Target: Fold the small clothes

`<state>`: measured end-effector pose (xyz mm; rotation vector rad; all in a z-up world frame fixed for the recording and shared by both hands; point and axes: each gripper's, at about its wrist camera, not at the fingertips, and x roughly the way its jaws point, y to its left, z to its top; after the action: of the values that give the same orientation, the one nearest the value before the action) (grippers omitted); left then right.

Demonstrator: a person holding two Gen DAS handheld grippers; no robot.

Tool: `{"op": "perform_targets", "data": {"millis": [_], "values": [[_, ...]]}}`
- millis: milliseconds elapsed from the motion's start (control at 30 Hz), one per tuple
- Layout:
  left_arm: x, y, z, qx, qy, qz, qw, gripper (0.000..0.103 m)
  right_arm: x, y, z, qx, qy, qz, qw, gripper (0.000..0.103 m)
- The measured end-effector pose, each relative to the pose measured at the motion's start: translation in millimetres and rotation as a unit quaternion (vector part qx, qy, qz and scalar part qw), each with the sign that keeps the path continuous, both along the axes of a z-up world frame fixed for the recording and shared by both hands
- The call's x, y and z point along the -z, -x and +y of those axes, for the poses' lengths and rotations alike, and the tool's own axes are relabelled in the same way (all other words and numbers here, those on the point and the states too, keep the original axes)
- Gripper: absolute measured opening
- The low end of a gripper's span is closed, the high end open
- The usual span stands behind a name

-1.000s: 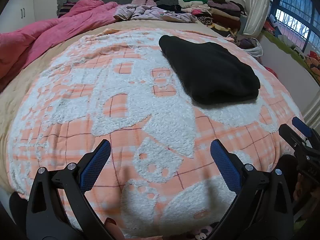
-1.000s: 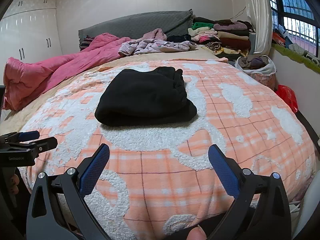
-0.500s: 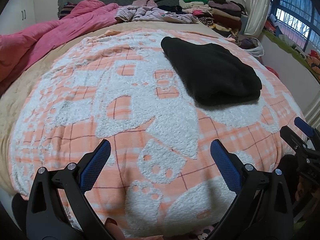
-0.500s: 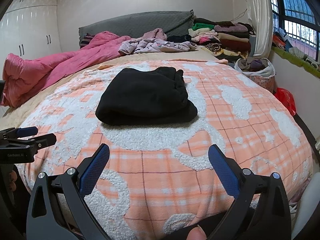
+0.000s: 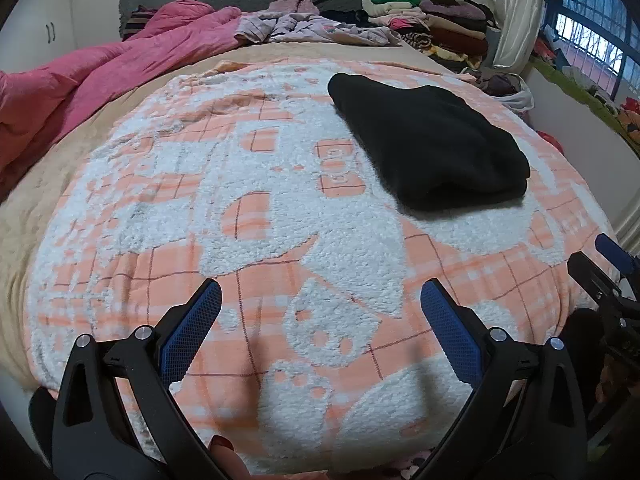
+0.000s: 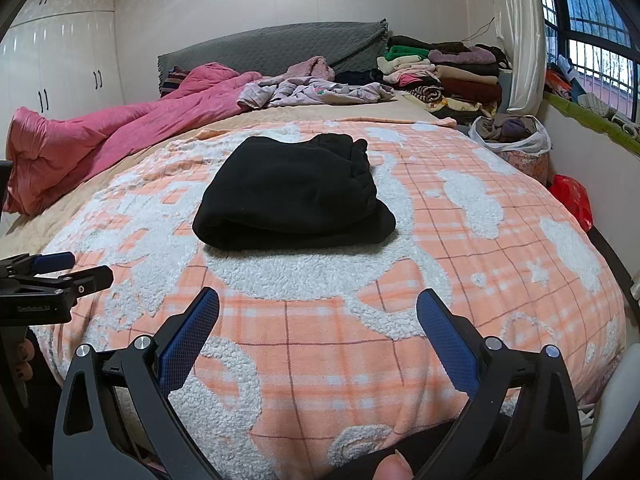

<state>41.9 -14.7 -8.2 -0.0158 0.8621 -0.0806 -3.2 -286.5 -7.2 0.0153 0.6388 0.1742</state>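
A folded black garment [image 5: 428,140] lies on the orange-and-white fleece blanket [image 5: 248,216], far right of the left wrist view; in the right wrist view the black garment [image 6: 296,192] lies straight ahead on that blanket [image 6: 460,216]. My left gripper [image 5: 320,316] is open and empty above the blanket's near edge, well short of the garment. My right gripper [image 6: 318,320] is open and empty over the near edge too. Each gripper shows in the other's view: the right gripper at the right edge [image 5: 604,264], the left gripper at the left edge [image 6: 60,272].
A pink quilt [image 6: 100,140] lies bunched at the far left. Loose pale clothes [image 6: 316,92] sit by the grey headboard [image 6: 276,48]. A stack of folded clothes [image 6: 444,72] stands at the back right. A bag of clothes [image 6: 516,140] sits beside the bed by the window.
Both grippers have drawn back and risen slightly, so the bed looks a little further off. The garment has not moved and both grippers stay open.
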Motion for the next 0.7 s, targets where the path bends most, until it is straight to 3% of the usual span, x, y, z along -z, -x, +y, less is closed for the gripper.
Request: {"op": "perform_targets", "data": {"millis": [500, 700], "values": [[1, 1, 2, 0.005, -0.002, 0.002, 1.0, 0.093, -2, 3, -4, 0.009, 0.001, 0.001, 1.0, 0.099], [-5, 2, 17, -0.005, 0.001, -0.009, 0.9999, 0.093, -12, 17, -30, 0.073, -0.003, -0.023, 0.997, 0.098]]}}
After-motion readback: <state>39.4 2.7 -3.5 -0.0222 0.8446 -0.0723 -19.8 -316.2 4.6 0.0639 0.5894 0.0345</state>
